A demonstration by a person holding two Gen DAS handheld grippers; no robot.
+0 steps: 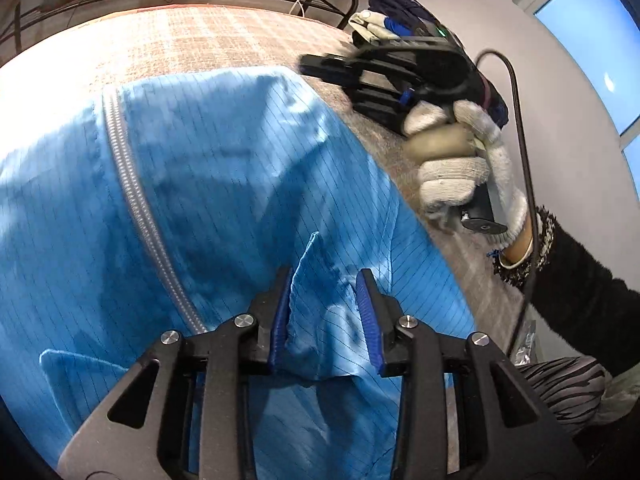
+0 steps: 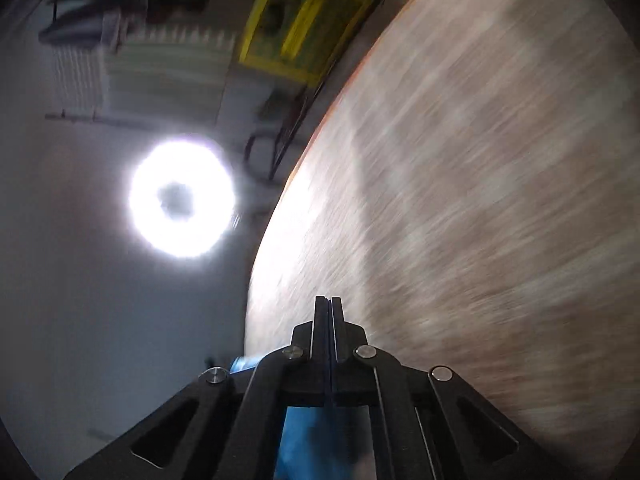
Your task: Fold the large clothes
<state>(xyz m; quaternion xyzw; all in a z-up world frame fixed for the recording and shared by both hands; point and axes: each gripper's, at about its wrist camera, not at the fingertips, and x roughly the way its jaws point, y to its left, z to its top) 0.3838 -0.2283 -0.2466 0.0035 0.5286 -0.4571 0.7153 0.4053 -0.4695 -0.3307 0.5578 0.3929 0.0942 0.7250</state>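
Here the left gripper [image 1: 324,312] pinches a fold of the blue coat [image 1: 224,184]; its zipper [image 1: 136,200] runs toward 11 o'clock, while the right gripper [image 2: 329,304], at 2 o'clock, is closed and empty

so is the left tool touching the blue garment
Touching: in the left wrist view a raised fold of the blue garment lies against a pad of the left tool.

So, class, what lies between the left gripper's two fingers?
A raised fold of the blue garment lies between the fingers of the left gripper, shown in the left wrist view; whether they pinch it is unclear.
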